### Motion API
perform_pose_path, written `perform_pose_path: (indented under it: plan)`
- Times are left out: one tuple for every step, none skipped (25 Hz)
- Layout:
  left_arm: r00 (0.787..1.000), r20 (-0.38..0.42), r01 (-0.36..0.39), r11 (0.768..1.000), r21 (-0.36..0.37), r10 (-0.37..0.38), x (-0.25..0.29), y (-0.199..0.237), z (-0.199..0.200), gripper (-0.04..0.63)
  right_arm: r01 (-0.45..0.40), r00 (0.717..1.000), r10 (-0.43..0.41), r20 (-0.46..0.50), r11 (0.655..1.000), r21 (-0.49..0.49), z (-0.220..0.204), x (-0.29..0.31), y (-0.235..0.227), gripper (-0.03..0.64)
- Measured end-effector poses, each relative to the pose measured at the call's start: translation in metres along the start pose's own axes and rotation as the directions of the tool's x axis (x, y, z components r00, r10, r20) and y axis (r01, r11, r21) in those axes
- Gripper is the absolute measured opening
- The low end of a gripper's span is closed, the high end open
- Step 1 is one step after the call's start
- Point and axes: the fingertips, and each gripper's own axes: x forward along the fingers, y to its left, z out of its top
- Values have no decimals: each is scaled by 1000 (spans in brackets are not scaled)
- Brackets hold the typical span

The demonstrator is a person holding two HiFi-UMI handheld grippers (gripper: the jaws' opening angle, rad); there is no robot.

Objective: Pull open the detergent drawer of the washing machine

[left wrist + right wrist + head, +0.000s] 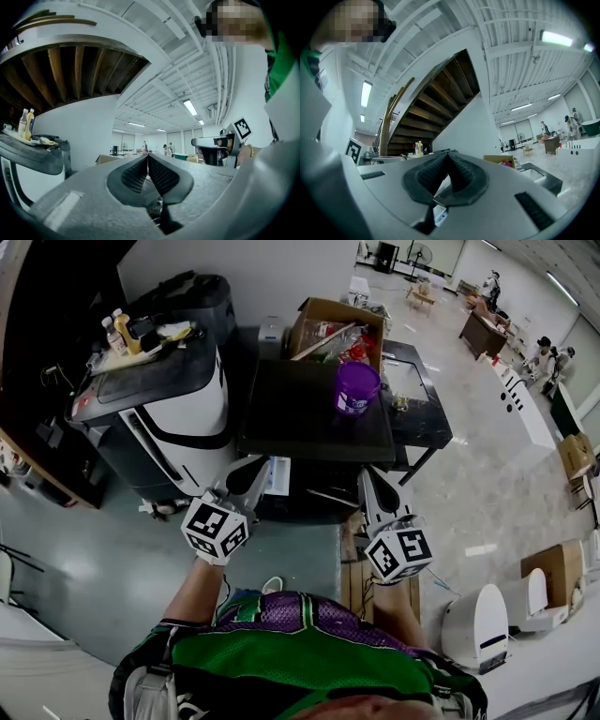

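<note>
Tools both closed and empty: left tool [255, 476] and right tool [372, 482] are held side by side, tips aimed at the black-topped washing machine [300, 418] just ahead, seemingly poised to reach. Its detergent drawer, on the front face beneath the tips, isn't clearly distinguishable.

Washing machine [300, 418]: dark, flat-topped box at the centre of the head view, front edge toward 6 o'clock. Detergent drawer [278, 476]: small white piece with some blue, at the front's left end, 7 o'clock from the top's centre. Can't tell if it's open.
</note>
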Motion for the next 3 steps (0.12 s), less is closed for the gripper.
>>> perform_pose_path:
  plan:
    - [1000, -3, 6, 1000, 4, -6, 1, -2, -1, 20, 0, 1000, 0, 0, 1000, 1, 0, 0, 0, 2]
    - [1000, -5, 10, 1000, 8, -10, 1, -3, -1, 20, 1, 1000, -1, 0, 1000, 1, -1, -1, -1, 2]
    - [1000, -7, 13, 1000, 12, -13, 1, -5, -2, 20, 1, 1000, -1, -1, 1000, 2, -1, -1, -1, 2]
